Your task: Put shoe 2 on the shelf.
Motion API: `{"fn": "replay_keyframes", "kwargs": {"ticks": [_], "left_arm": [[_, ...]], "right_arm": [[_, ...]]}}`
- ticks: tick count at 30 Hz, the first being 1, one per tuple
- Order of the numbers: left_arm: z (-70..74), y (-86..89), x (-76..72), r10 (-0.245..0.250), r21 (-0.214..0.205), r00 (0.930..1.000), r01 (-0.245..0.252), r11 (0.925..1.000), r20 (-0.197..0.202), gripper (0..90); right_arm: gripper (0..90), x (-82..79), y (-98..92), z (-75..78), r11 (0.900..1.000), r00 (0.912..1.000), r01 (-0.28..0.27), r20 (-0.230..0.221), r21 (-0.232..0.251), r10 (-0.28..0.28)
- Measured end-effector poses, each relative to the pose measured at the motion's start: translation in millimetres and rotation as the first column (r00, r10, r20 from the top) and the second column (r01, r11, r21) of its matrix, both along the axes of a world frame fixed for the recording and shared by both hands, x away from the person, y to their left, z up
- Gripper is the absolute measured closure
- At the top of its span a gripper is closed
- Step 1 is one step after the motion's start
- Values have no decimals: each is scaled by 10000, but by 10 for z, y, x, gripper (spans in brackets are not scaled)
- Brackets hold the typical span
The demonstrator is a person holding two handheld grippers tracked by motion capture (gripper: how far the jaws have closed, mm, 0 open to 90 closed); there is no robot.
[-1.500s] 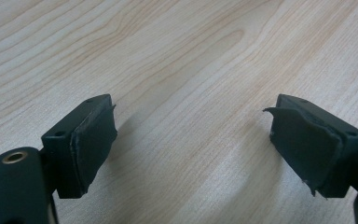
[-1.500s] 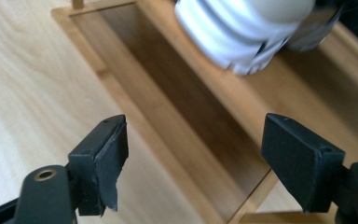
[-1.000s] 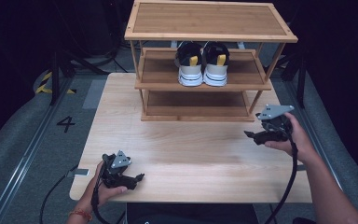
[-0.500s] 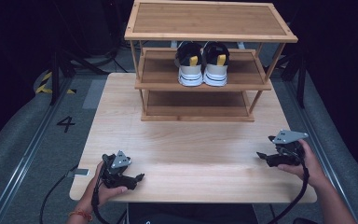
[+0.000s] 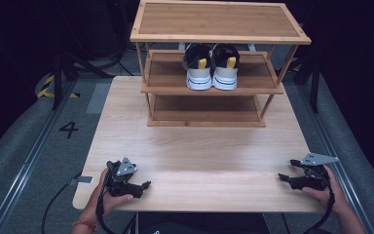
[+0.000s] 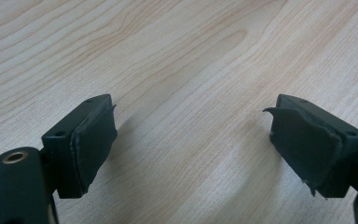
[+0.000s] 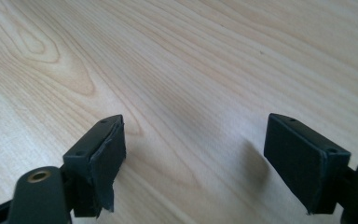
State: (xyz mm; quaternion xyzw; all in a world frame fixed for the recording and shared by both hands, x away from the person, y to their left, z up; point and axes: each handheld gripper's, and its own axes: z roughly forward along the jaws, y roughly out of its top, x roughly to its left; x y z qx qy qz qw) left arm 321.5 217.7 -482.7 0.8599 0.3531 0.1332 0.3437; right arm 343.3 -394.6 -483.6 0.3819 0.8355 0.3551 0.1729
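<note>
While both hands rest at the tabletop (image 5: pixel 199 156) near edge, we see L tongs (image 5: pixel 143 185) and R tongs (image 5: pixel 283 178) gaping wide w/ nothing between, bare wood beneath each. Pair of sneakers (image 5: pixel 210 66) sits on middle shelf of wooden rack (image 5: pixel 214 85), well apart from both.

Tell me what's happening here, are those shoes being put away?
A person holds a gripper in each hand at the near edge of a wooden table. The left gripper and the right gripper both rest low over the bare wood with jaws open, holding nothing. The pair of sneakers already sits on the middle shelf of the wooden shoe rack at the far end, untouched right now.
</note>
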Motion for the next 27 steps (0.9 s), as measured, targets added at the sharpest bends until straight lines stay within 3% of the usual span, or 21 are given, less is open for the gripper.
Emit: {"fn": "replay_keyframes", "kwargs": {"ticks": [2, 10, 27], "left_arm": [[0, 0, 0, 7, -1, 10000, -7, 10000, 0, 147], [-1, -1, 3, 20, -13, 10000, -20, 10000, 10, 148], [-1, -5, 5, 45, -14, 10000, -45, 10000, -14, 148]], "right_arm": [[213, -37, -61, -34, 9988, 9997, 231, 26, 421, -232], [189, -43, -38, -37, 9975, 9982, 599, 14, 364, -600], [188, -42, -32, -39, 9968, 9974, 715, 21, 364, -716]]}}
